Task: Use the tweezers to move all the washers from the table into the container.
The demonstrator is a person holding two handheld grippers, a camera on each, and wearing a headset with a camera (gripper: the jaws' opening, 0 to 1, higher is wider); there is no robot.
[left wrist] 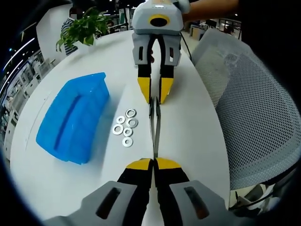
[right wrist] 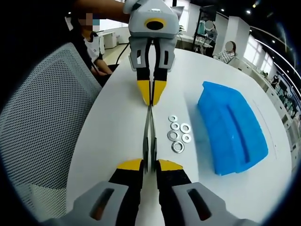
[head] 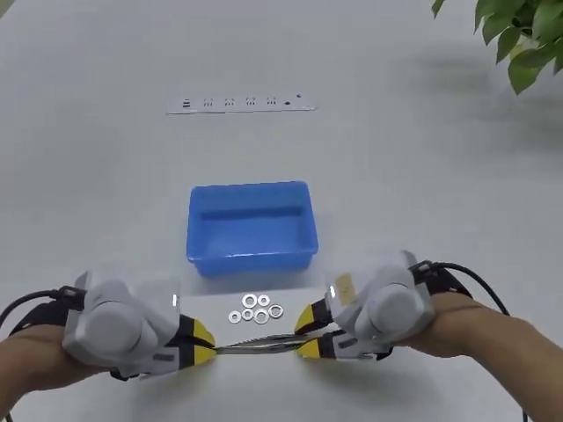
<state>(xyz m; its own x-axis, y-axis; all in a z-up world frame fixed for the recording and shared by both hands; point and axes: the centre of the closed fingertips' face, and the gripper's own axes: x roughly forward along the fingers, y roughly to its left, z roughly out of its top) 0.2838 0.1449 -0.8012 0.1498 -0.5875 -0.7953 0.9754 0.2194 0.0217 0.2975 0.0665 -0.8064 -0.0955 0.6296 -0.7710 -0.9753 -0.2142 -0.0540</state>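
Nearest, the left hand-held gripper (head: 209, 344) and right hand-held gripper (head: 306, 332) each clamp one end of the tweezers (head: 259, 345). Washers (head: 256, 309) lie on the table (head: 396, 176) just beyond, the container (head: 252, 253) farther. Thin, light, slippery washers probably want pinching across the ring's edge.

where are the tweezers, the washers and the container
tweezers (head: 259, 345): head view, middle of the arms
washers (head: 249, 315): head view, middle washer of the group
container (head: 252, 260): head view, front wall
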